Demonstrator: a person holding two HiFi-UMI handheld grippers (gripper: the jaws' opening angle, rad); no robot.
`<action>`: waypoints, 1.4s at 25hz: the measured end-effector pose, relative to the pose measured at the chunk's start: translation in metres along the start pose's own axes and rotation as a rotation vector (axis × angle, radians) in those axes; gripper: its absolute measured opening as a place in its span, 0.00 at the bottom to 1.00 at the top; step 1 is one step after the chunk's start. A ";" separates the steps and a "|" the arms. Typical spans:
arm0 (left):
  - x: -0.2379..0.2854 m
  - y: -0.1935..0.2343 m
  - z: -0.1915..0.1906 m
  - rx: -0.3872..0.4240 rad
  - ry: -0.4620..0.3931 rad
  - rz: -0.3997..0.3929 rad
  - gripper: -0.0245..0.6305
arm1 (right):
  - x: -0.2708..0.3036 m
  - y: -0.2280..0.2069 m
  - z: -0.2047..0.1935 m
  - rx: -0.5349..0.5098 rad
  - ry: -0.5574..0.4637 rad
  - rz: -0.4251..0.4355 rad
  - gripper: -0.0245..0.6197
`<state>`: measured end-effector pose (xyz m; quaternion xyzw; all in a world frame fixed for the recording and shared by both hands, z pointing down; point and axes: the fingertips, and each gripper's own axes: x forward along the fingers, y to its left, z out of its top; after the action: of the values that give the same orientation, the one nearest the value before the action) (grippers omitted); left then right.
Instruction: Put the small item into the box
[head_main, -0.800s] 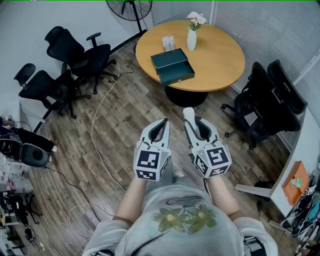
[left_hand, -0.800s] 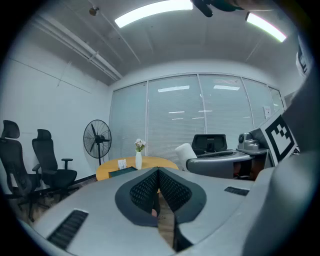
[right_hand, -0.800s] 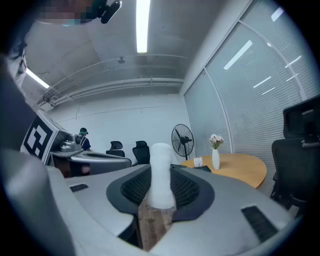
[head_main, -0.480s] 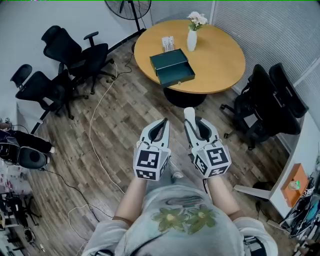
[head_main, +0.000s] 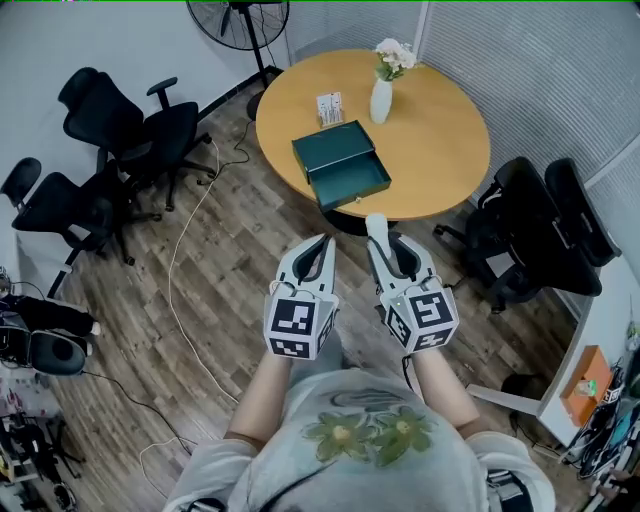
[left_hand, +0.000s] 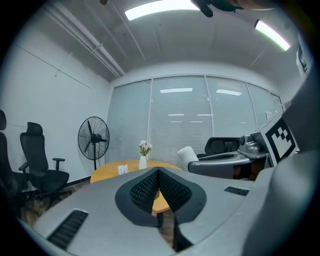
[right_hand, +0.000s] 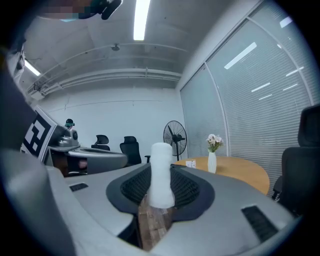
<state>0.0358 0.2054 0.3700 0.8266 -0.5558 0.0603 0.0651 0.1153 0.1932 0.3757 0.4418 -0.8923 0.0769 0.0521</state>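
My right gripper pinches a white cylinder upright between its jaws. Ahead: round table with flower vase. Fan and black chairs beyond.

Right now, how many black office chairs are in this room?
4. Two black office chairs stand left of the round wooden table, two stand right of it. Others may be out of view.
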 end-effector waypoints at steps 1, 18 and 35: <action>0.010 0.011 0.004 0.001 -0.001 -0.005 0.04 | 0.014 -0.005 0.004 -0.002 0.003 -0.010 0.24; 0.122 0.138 0.010 -0.007 0.052 -0.131 0.04 | 0.171 -0.052 0.031 -0.021 0.042 -0.169 0.24; 0.191 0.189 -0.001 -0.042 0.091 -0.136 0.04 | 0.252 -0.095 0.015 -0.027 0.131 -0.161 0.24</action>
<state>-0.0674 -0.0385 0.4110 0.8572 -0.4961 0.0817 0.1116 0.0388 -0.0627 0.4103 0.5052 -0.8497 0.0888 0.1222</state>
